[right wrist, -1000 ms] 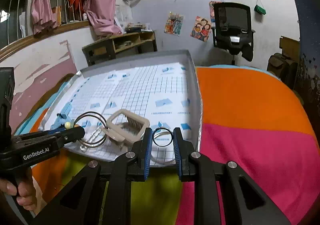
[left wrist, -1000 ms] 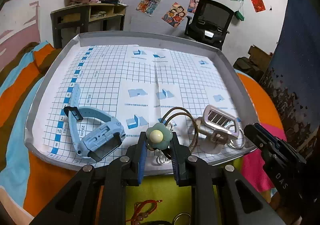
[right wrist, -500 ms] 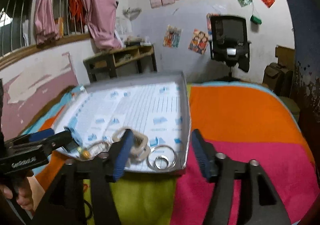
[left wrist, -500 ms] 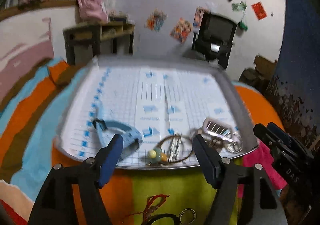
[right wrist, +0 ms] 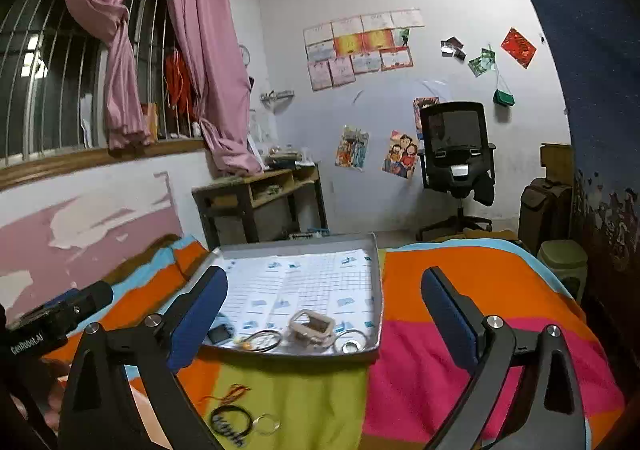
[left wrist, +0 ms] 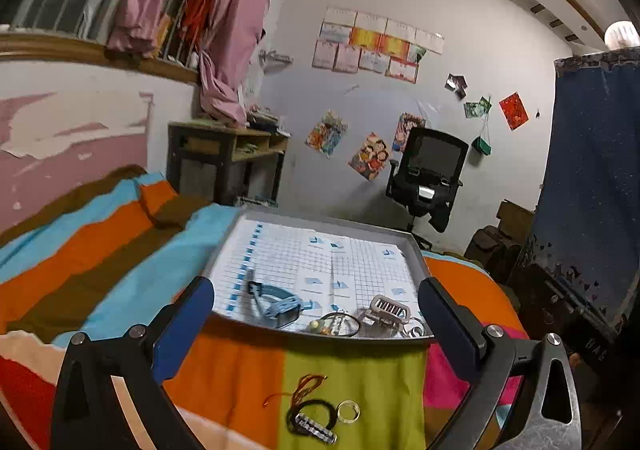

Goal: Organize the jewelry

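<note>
Jewelry lot, part sorted: both grippers spread wide, holding nothing.

Tray (left wrist: 416,250), near edge, left to right: blue watch (left wrist: 276,302), wire bangles (left wrist: 340,324), beige clip (left wrist: 386,308), metal rings (left wrist: 414,328). Unsorted on bedspread (left wrist: 240,370), near: dark hair tie (left wrist: 312,416), clear ring (left wrist: 348,411), red cord (left wrist: 304,386). Left gripper (left wrist: 316,310) and right gripper (right wrist: 324,306) hang above these. Likely light, small; ring stiff, slippery, take across its rim; cord limp. Tray lip stands between.
</note>
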`<state>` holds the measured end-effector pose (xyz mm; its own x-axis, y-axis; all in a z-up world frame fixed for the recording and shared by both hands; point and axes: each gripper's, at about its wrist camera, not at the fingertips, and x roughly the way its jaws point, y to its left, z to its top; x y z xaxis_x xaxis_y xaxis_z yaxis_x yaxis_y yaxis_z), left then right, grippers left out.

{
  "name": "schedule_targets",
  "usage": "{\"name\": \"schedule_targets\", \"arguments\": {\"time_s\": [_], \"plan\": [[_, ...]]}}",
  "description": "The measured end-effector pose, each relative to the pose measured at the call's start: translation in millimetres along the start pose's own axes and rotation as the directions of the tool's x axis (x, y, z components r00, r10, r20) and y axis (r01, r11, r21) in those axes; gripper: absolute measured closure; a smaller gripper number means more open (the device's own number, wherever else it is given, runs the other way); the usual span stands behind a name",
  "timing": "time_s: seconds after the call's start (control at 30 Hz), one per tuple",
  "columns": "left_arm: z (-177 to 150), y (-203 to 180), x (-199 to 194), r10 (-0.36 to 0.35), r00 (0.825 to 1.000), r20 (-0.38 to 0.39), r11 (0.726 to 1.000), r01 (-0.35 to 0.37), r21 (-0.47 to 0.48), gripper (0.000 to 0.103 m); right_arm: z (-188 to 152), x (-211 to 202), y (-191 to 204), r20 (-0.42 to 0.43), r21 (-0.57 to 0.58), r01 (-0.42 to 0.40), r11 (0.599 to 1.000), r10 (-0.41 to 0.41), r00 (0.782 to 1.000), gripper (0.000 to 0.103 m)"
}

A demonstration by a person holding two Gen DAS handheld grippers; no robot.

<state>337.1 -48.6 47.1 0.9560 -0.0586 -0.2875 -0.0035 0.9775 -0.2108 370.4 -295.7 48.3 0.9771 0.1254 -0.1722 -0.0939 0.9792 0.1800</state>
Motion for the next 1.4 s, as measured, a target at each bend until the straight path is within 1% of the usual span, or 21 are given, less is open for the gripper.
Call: {"name": "schedule_targets", "arguments": {"time_s": [0.03,0.07,0.2,0.37,0.47,0.7,0.9,1.03,1.17,1.4], "plan": [[0,2,-8,0.003,1.0,0.008,1.0,-0.003,0.0,0.0,-1,-8,2,0.004,0.0,0.0,1.0,0.0,1.0,0.002],[-2,5,-17,0.005,1.0,0.015,1.0,-0.005,-0.002,0.0,-3,-21,7,0.012,-0.005,0.001,1.0,-0.001,1.0,0.001],[-8,16,-59,0.012,0.999,0.035,1.0,-0.011,-0.022,0.0,-10,-66,22,0.048,-0.031,0.014,0.999,-0.012,0.999,0.001],[-18,26,-103,0.034,0.997,0.066,0.999,-0.034,-0.007,0.0,-16,-122,43,0.1,-0.074,0.007,0.997,0.0,0.995,0.001],[-27,34,-133,0.045,0.996,0.076,0.999,-0.045,0.0,0.0,-22,-151,54,0.112,-0.096,0.003,0.995,0.008,0.994,0.001],[-49,51,-188,0.067,0.995,0.076,0.998,-0.068,0.018,0.0,-41,-211,73,0.111,-0.132,0.012,0.991,0.003,0.994,0.001],[-68,62,-217,0.07,0.996,0.052,0.997,-0.071,0.022,0.0,-59,-252,80,0.082,-0.162,0.013,0.987,0.0,0.997,0.001],[-81,64,-234,0.073,0.997,0.038,0.997,-0.074,0.024,0.0,-70,-268,82,0.058,-0.163,0.018,0.986,-0.009,0.998,0.001],[-91,67,-244,0.074,0.997,0.019,0.997,-0.074,0.013,0.0,-82,-279,77,0.023,-0.141,0.031,0.99,-0.028,0.999,0.001],[-102,66,-243,0.085,0.996,-0.033,0.996,-0.083,0.043,0.0,-91,-271,69,-0.05,-0.128,0.046,0.991,-0.053,0.997,0.001]]}}
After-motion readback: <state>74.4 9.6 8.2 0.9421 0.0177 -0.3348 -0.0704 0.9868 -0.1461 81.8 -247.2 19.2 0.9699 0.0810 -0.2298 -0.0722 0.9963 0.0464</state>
